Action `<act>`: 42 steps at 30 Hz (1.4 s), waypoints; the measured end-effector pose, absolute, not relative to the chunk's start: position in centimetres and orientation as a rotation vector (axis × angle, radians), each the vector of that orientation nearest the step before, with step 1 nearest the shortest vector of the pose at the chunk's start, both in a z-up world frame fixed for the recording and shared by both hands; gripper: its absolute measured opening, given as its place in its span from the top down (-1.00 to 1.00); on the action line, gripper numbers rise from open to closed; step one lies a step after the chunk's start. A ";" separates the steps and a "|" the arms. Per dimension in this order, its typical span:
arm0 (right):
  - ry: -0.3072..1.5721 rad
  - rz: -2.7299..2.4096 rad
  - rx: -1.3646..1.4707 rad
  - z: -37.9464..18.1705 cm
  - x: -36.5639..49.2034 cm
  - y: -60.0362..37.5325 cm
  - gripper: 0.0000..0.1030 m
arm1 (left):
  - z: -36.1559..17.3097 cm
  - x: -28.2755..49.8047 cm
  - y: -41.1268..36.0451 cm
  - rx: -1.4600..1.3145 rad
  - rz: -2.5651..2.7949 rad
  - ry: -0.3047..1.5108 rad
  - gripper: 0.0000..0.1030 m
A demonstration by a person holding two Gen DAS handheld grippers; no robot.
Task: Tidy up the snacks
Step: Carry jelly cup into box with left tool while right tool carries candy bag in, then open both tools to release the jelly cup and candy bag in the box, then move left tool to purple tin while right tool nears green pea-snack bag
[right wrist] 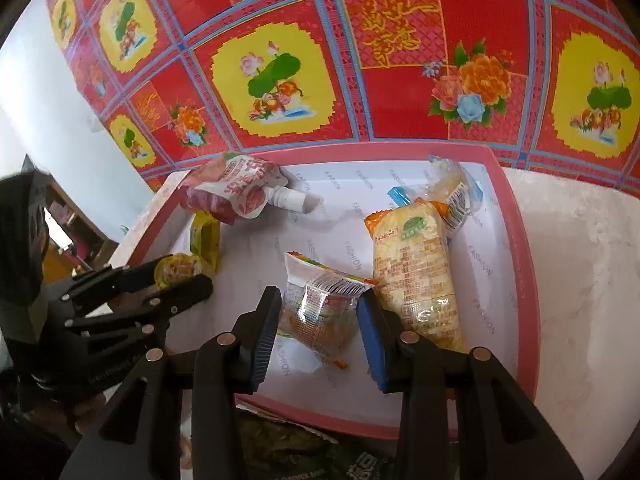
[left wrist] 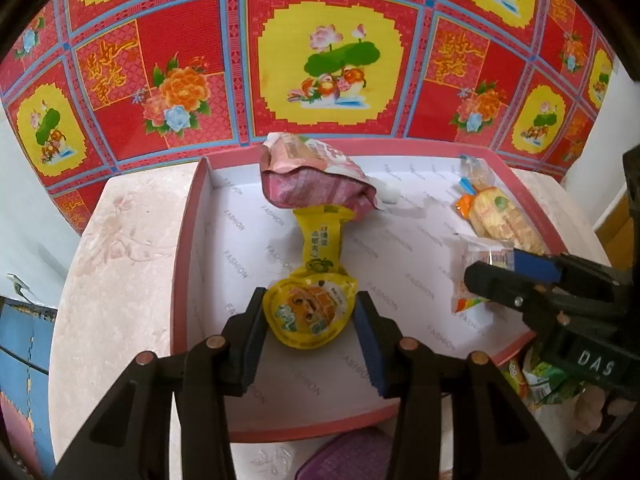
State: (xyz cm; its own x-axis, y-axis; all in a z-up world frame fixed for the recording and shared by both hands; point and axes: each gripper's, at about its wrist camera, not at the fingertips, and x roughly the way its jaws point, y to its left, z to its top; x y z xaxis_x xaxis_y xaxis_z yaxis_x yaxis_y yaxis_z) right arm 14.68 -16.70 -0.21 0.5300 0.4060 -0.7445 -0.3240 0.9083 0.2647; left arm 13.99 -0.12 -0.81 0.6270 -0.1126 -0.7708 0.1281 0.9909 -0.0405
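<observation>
While both fingers pinch, the yellow packet (left wrist: 308, 316) sits between the left, the clear packet (right wrist: 320, 316) between the right.

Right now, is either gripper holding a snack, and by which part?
Left gripper clamps the yellow jelly cup across its sides. Right gripper clamps the clear snack packet across its middle. Both sit inside the pink tray.
</observation>
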 end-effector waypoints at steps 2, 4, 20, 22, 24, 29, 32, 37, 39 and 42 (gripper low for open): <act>0.906 0.436 0.099 -0.2 14.6 -16.8 0.24 | -0.8 14.0 -0.2 0.022 -0.135 0.882 0.12; 0.894 0.437 0.110 -0.3 14.6 -16.9 0.24 | -0.8 14.0 -0.3 0.027 -0.133 0.883 0.12; 0.858 0.421 0.184 1.0 13.1 -17.6 0.03 | 0.9 12.2 -0.3 0.002 -0.132 0.898 -0.04; 0.848 0.417 0.168 1.5 12.8 -17.6 -0.12 | 1.4 11.9 -0.3 0.003 -0.132 0.888 -0.11; 0.839 0.412 0.158 1.9 12.5 -17.6 -0.24 | 1.9 11.5 -0.4 0.005 -0.135 0.878 -0.15; 0.812 0.404 0.164 2.9 11.4 -18.3 -0.24 | 2.8 10.6 -0.4 -0.009 -0.141 0.860 -0.15; 0.803 0.392 0.176 3.3 10.8 -18.9 -0.24 | 3.3 10.3 -0.5 -0.014 -0.141 0.852 -0.15; 0.799 0.370 0.198 3.6 9.7 -20.1 -0.24 | 3.8 9.1 -0.1 -0.038 -0.134 0.843 -0.15; 0.800 0.358 0.198 3.7 9.3 -20.5 -0.24 | 3.9 8.7 0.1 -0.054 -0.132 0.843 -0.15; 0.797 0.344 0.197 3.8 8.5 -21.1 -0.24 | 3.8 8.1 0.3 -0.069 -0.137 0.844 -0.15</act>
